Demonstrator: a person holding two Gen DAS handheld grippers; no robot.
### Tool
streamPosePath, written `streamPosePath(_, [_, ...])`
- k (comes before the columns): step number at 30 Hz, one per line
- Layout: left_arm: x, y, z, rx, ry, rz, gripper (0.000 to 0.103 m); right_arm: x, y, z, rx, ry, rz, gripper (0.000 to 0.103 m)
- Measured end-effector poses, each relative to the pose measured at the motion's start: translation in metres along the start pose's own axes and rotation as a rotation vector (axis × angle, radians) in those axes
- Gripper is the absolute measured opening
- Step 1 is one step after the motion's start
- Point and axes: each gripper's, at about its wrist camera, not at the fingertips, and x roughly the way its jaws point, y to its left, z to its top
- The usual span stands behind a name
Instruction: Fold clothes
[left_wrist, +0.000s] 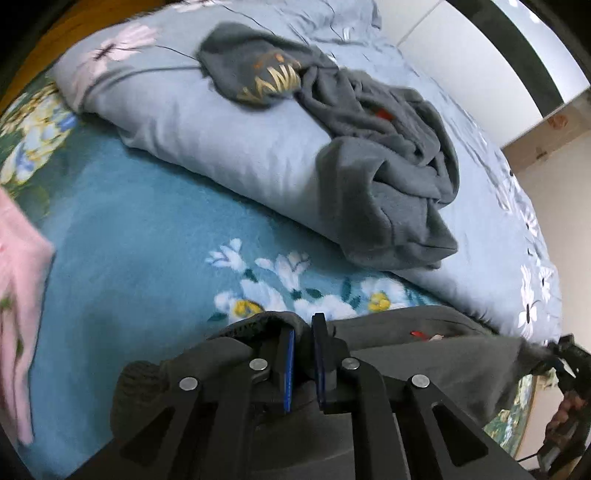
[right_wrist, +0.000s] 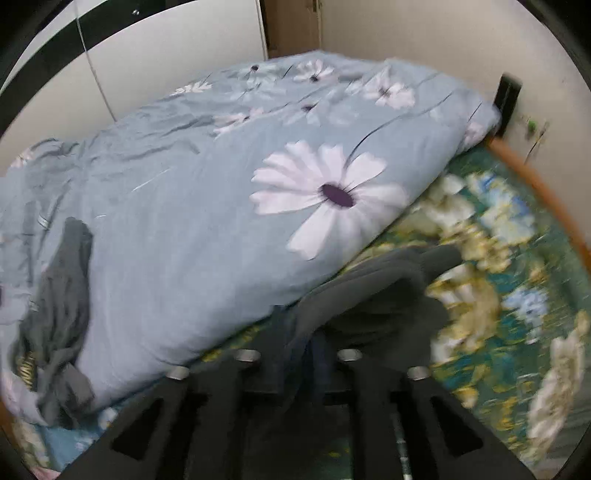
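My left gripper (left_wrist: 303, 328) is shut on the ribbed edge of a dark grey garment (left_wrist: 424, 354) and holds it above the blue floral blanket (left_wrist: 140, 236). The cloth stretches right to my right gripper (left_wrist: 559, 354), seen at the frame's edge. In the right wrist view my right gripper (right_wrist: 301, 336) is shut on the same grey garment (right_wrist: 388, 291), which bunches ahead of the fingers. A second pile of crumpled grey clothes (left_wrist: 369, 147) with a gold print lies on the folded duvet (left_wrist: 221, 122); it also shows in the right wrist view (right_wrist: 62, 295).
The light blue daisy duvet (right_wrist: 221, 192) fills the far side of the bed. A pink garment (left_wrist: 18, 295) lies at the left. A wooden bed rim (right_wrist: 546, 195) and white walls (right_wrist: 424, 33) bound the bed.
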Motion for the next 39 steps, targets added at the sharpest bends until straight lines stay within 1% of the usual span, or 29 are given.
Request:
streamPosePath(1, [-0.002, 0.001, -0.001, 0.006, -0.002, -0.014, 0.015, -0.002, -0.003, -0.001, 0.003, -0.015, 0.031, 0.057])
streamPosePath(2, [-0.007, 0.001, -0.004, 0.015, -0.013, -0.029, 0.017, -0.005, -0.007, -0.002, 0.006, -0.03, 0.061, 0.057])
streamPosePath(3, [-0.012, 0.001, -0.007, 0.026, -0.023, -0.042, 0.022, -0.007, -0.01, -0.004, 0.008, -0.045, 0.092, 0.057])
streamPosePath(4, [-0.019, 0.002, -0.013, 0.043, -0.037, -0.04, 0.024, -0.009, -0.013, -0.005, 0.011, -0.06, 0.122, 0.057])
streamPosePath(6, [-0.035, 0.004, -0.031, 0.08, -0.076, 0.023, 0.035, -0.017, -0.032, -0.01, 0.023, -0.102, 0.12, 0.058])
streamPosePath(7, [-0.043, 0.006, -0.039, 0.092, -0.096, 0.064, 0.044, -0.018, -0.046, -0.014, 0.042, -0.107, 0.104, 0.058])
streamPosePath(8, [-0.05, 0.012, -0.047, 0.082, -0.116, 0.132, 0.047, -0.017, -0.061, -0.019, 0.071, -0.097, 0.084, 0.058])
streamPosePath(9, [-0.057, 0.019, -0.055, 0.06, -0.133, 0.17, 0.047, -0.014, -0.074, -0.024, 0.097, -0.08, 0.071, 0.058])
streamPosePath(11, [-0.068, 0.033, -0.066, 0.008, -0.143, 0.141, 0.047, -0.003, -0.101, -0.038, 0.166, -0.03, 0.044, 0.058])
streamPosePath(12, [-0.072, 0.036, -0.07, -0.009, -0.141, 0.141, 0.047, 0.001, -0.111, -0.043, 0.201, -0.016, 0.036, 0.058])
streamPosePath(14, [-0.081, 0.043, -0.077, -0.043, -0.137, 0.14, 0.047, 0.014, -0.135, -0.056, 0.312, 0.029, 0.076, 0.059])
streamPosePath(15, [-0.085, 0.046, -0.08, -0.06, -0.135, 0.139, 0.049, 0.02, -0.143, -0.062, 0.368, 0.053, 0.097, 0.058])
streamPosePath(16, [-0.09, 0.049, -0.084, -0.077, -0.133, 0.139, 0.053, 0.026, -0.148, -0.068, 0.421, 0.077, 0.116, 0.058])
streamPosePath(17, [-0.094, 0.051, -0.086, -0.088, -0.136, 0.135, 0.054, 0.026, -0.151, -0.073, 0.455, 0.066, 0.113, 0.058])
streamPosePath(18, [-0.098, 0.051, -0.086, -0.078, -0.152, 0.12, 0.056, 0.023, -0.152, -0.076, 0.474, 0.031, 0.094, 0.058])
streamPosePath(20, [-0.106, 0.051, -0.085, -0.059, -0.179, 0.1, 0.057, 0.012, -0.143, -0.075, 0.434, -0.051, 0.105, 0.058])
streamPosePath(22, [-0.104, 0.053, -0.083, -0.053, -0.162, 0.135, 0.057, 0.009, -0.125, -0.07, 0.348, -0.077, 0.146, 0.055])
streamPosePath(25, [-0.091, 0.063, -0.094, -0.1, -0.086, 0.152, 0.057, 0.018, -0.09, -0.063, 0.197, -0.03, 0.218, 0.052])
streamPosePath(27, [-0.083, 0.068, -0.102, -0.126, -0.038, 0.166, 0.057, 0.034, -0.076, -0.062, 0.155, 0.017, 0.203, 0.051])
streamPosePath(28, [-0.079, 0.068, -0.105, -0.117, -0.024, 0.185, 0.057, 0.043, -0.072, -0.061, 0.157, 0.04, 0.185, 0.051])
streamPosePath(29, [-0.076, 0.068, -0.107, -0.111, -0.012, 0.199, 0.057, 0.053, -0.073, -0.062, 0.188, 0.062, 0.168, 0.051])
streamPosePath(30, [-0.075, 0.069, -0.109, -0.112, -0.01, 0.203, 0.057, 0.063, -0.077, -0.063, 0.245, 0.086, 0.166, 0.051])
streamPosePath(31, [-0.074, 0.068, -0.11, -0.108, -0.01, 0.204, 0.058, 0.071, -0.081, -0.064, 0.3, 0.105, 0.178, 0.049])
streamPosePath(32, [-0.074, 0.067, -0.111, -0.104, -0.01, 0.206, 0.058, 0.077, -0.086, -0.065, 0.356, 0.118, 0.207, 0.045])
streamPosePath(34, [-0.073, 0.066, -0.111, -0.096, -0.01, 0.208, 0.059, 0.08, -0.088, -0.062, 0.427, 0.121, 0.263, 0.022])
streamPosePath(35, [-0.072, 0.065, -0.111, -0.093, -0.01, 0.209, 0.059, 0.078, -0.087, -0.059, 0.438, 0.114, 0.289, 0.017])
streamPosePath(36, [-0.072, 0.065, -0.111, -0.09, -0.007, 0.208, 0.06, 0.074, -0.085, -0.054, 0.436, 0.104, 0.315, 0.006])
streamPosePath(38, [-0.071, 0.066, -0.111, -0.088, -0.006, 0.202, 0.06, 0.064, -0.081, -0.044, 0.421, 0.076, 0.362, 0.004])
streamPosePath(39, [-0.071, 0.066, -0.111, -0.089, -0.007, 0.196, 0.06, 0.052, -0.08, -0.04, 0.391, 0.039, 0.372, 0.003])
